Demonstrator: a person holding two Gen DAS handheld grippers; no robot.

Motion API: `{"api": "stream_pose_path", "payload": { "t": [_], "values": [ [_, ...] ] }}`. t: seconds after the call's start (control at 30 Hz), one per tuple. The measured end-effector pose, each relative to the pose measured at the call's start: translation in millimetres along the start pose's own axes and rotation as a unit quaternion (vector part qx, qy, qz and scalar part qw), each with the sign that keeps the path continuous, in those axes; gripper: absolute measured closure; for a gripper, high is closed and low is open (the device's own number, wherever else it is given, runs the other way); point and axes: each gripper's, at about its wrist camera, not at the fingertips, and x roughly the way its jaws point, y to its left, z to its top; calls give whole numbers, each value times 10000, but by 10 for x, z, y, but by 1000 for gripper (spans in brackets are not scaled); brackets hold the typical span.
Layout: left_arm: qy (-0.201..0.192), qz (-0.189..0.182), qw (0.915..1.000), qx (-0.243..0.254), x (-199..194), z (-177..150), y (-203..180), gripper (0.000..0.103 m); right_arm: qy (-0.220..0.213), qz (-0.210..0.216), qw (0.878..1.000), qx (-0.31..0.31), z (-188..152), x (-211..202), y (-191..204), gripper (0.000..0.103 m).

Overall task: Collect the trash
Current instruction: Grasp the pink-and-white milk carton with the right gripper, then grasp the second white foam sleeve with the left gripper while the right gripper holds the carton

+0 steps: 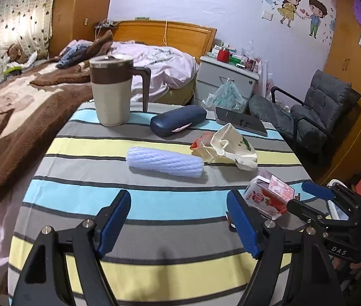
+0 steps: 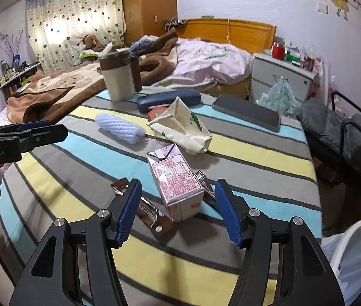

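Observation:
A pink drink carton (image 2: 174, 183) lies on the striped tablecloth (image 2: 244, 153), between the open jaws of my right gripper (image 2: 177, 199), which is not closed on it. A brown snack wrapper (image 2: 152, 211) lies under and beside the carton. The carton also shows in the left wrist view (image 1: 269, 196), with the right gripper (image 1: 305, 199) around it. My left gripper (image 1: 179, 209) is open and empty above the cloth, near a white foam net sleeve (image 1: 165, 162). A crumpled cream bag (image 1: 231, 148) and a red wrapper (image 1: 200, 141) lie behind.
A lidded mug (image 1: 112, 89), a blue glasses case (image 1: 177, 119) and a dark tablet (image 1: 240, 121) stand at the table's far side. A white-lined bin (image 2: 353, 257) is at the lower right. A bed (image 1: 40, 94), a nightstand (image 1: 228, 76) and a grey chair (image 1: 318, 109) surround the table.

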Motion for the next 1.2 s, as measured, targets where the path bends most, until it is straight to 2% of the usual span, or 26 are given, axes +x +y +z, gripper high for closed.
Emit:
{"api": "stream_pose_path", "payload": {
  "t": [0.1,0.17,0.37,0.4,0.5,0.67,0.83,0.97,1.1,1.2],
  "values": [
    [-53,14,10000,32,34,35,1,24,127,54,9999,24,4,82,-11,42],
    [-4,-75,10000,-13,91,56,15,24,177,104,9998,40,7,123,14,42],
    [136,8,9999,8,272,127,106,24,355,108,9993,3,-10,198,50,42],
    [139,38,9999,6,296,145,124,24,358,111,9993,13,-12,198,51,44],
    [185,95,9998,15,384,201,194,24,345,25,9994,39,-12,192,31,63],
    [277,246,9993,107,577,313,291,23,351,74,9993,36,-24,168,33,63],
    [317,276,9981,443,745,436,279,23,276,39,9996,62,-40,101,14,63],
    [341,223,9969,669,875,552,254,23,290,20,9994,172,-72,89,-18,63],
    [473,-230,9944,922,1003,610,213,23,291,-1,9993,222,-84,94,-28,63],
    [552,-75,9934,1005,1099,630,238,23,295,-1,9993,240,-79,104,-34,63]
  ]
}}
